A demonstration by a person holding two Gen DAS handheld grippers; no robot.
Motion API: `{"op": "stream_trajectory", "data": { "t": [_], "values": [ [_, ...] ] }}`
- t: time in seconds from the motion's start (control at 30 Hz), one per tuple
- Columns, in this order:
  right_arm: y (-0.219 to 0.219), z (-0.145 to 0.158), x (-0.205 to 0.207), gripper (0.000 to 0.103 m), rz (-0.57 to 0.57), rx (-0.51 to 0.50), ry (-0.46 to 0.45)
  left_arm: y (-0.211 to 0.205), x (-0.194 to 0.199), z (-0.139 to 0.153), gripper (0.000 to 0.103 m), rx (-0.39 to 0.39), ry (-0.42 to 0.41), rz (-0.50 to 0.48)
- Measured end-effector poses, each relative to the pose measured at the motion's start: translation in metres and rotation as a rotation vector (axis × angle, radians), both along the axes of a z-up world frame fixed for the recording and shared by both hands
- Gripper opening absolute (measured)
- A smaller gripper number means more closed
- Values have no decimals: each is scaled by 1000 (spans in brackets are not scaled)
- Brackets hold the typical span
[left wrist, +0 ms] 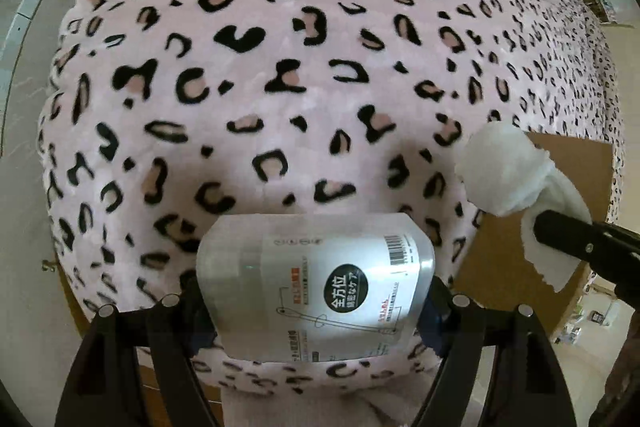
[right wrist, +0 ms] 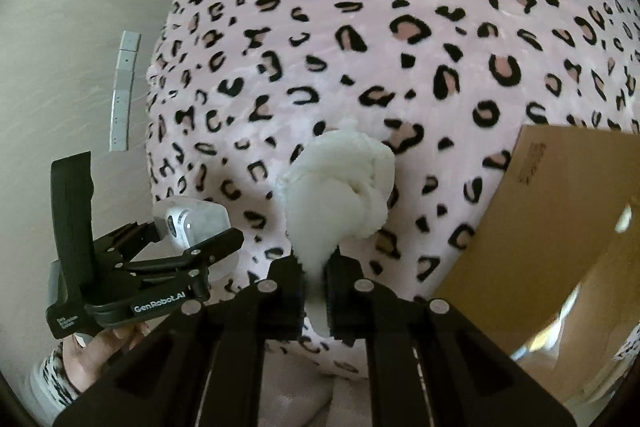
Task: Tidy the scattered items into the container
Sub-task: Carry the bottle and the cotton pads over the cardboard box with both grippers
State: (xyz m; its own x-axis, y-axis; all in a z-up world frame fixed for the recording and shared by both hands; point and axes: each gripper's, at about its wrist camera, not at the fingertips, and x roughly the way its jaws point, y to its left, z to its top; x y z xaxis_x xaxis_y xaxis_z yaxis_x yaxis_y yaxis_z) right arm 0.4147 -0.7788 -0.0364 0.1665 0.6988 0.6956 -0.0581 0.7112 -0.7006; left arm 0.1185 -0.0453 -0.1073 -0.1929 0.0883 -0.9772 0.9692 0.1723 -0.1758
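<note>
My left gripper (left wrist: 316, 301) is shut on a clear plastic box (left wrist: 316, 283) with a white label and a barcode, held above the pink leopard-print blanket (left wrist: 280, 67). The same box (right wrist: 192, 223) and left gripper (right wrist: 200, 231) show at the lower left of the right wrist view. My right gripper (right wrist: 314, 283) is shut on a white fluffy knotted cloth (right wrist: 340, 195), which sticks up from between its pads. That cloth (left wrist: 504, 175) hangs in front of the brown cardboard box (left wrist: 572, 179) at the right.
The cardboard box (right wrist: 540, 227) stands at the right, its flap open. Grey floor (right wrist: 80, 27) lies left of the blanket, with a white strip (right wrist: 122, 91) on it. A hand in a patterned sleeve (right wrist: 96, 351) holds the left gripper.
</note>
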Motion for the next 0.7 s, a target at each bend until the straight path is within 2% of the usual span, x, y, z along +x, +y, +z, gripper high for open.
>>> {"op": "stream_trajectory", "data": {
  "t": [0.23,0.7],
  "values": [
    [-14,-32,37,8,94,3,-47,27,-21,25,81,-33,1,-18],
    [-17,-67,88,9,350,26,-119,64,-59,63,81,-113,-11,-161]
  ]
}}
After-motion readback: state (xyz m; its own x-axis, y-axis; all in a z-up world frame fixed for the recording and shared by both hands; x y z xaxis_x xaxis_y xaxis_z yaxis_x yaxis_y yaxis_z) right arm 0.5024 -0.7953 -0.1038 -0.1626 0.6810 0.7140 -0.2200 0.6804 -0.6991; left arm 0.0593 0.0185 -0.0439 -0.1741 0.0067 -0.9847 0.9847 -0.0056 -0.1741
